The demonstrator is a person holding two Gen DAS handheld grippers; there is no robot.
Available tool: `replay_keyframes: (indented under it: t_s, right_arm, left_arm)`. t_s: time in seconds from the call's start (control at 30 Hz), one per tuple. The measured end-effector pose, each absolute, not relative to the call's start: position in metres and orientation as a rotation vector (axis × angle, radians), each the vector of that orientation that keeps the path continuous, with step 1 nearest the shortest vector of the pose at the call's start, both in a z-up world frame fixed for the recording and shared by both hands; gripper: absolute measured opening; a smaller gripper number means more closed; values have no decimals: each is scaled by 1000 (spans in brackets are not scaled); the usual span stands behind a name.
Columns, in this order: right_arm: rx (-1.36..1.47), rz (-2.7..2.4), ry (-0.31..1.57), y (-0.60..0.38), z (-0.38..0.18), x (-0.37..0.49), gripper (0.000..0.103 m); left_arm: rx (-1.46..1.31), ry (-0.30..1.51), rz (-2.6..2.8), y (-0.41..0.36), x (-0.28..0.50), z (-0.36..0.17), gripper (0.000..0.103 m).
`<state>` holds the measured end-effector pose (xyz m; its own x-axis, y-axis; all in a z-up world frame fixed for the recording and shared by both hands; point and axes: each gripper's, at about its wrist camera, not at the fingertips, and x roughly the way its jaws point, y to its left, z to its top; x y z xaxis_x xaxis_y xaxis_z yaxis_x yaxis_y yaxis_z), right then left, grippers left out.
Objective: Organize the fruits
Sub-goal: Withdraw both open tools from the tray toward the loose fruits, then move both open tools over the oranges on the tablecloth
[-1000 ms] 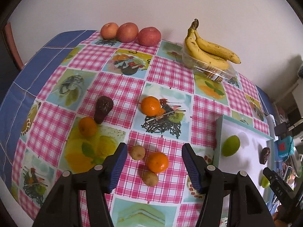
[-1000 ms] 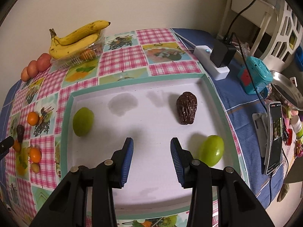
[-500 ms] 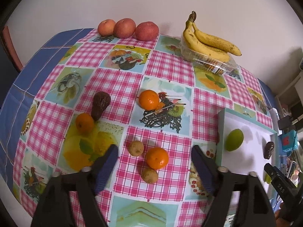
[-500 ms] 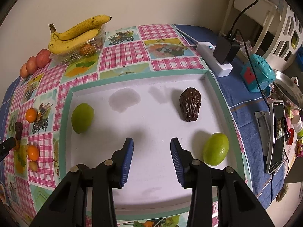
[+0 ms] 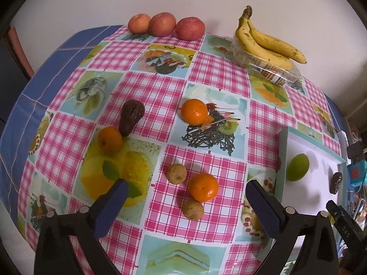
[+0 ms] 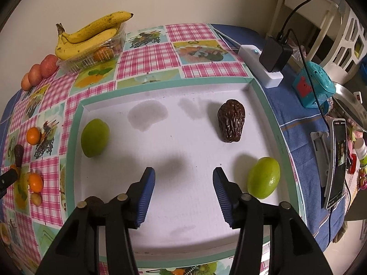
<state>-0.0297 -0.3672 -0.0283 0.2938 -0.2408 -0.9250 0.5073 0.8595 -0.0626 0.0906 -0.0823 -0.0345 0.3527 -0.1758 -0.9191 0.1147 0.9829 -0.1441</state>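
My left gripper (image 5: 187, 204) hovers open over the checked tablecloth, its fingers straddling an orange (image 5: 203, 187) and two small brown fruits (image 5: 176, 173) (image 5: 193, 209). Farther off lie another orange (image 5: 110, 139), a dark avocado (image 5: 131, 117) and a third orange (image 5: 194, 111). My right gripper (image 6: 183, 184) is open and empty above the white tray (image 6: 160, 84), which holds a green fruit (image 6: 95, 137) at its left, a dark wrinkled avocado (image 6: 231, 123) and a second green fruit (image 6: 263, 177) at its right.
Three reddish apples (image 5: 166, 25) line the far wall. Bananas (image 5: 266, 43) rest on a clear plastic box (image 5: 268, 68). Right of the tray are a white power strip with a black adapter (image 6: 274, 52), a teal toy (image 6: 314, 84) and a phone on a stand (image 6: 336, 162).
My left gripper's fingers have spread much wider and it has drawn back slightly from the fruits. My right gripper has opened a little wider over the tray.
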Motion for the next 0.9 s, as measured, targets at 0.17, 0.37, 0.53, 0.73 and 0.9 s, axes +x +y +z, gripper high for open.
replay_keyframes:
  t_s: [0.17, 0.37, 0.53, 0.73, 0.9]
  right_arm:
    - [256, -507, 1178, -366, -30, -30, 70]
    - [261, -503, 1154, -366, -30, -30, 93]
    - [260, -502, 1123, -365, -28, -31, 97]
    - [253, -517, 1104, -361, -27, -28, 97]
    - [275, -508, 1119, -353, -30, -22, 98]
  left_arm:
    - [-66, 1203, -176, -79, 92, -36, 103]
    - [-59, 1193, -168, -78, 92, -35, 103]
    - [-68, 1191, -164, -76, 92, -36, 103]
    - [-84, 1187, -163, -73, 93, -34, 103]
    - [-102, 1184, -167, -68, 95, -33, 103]
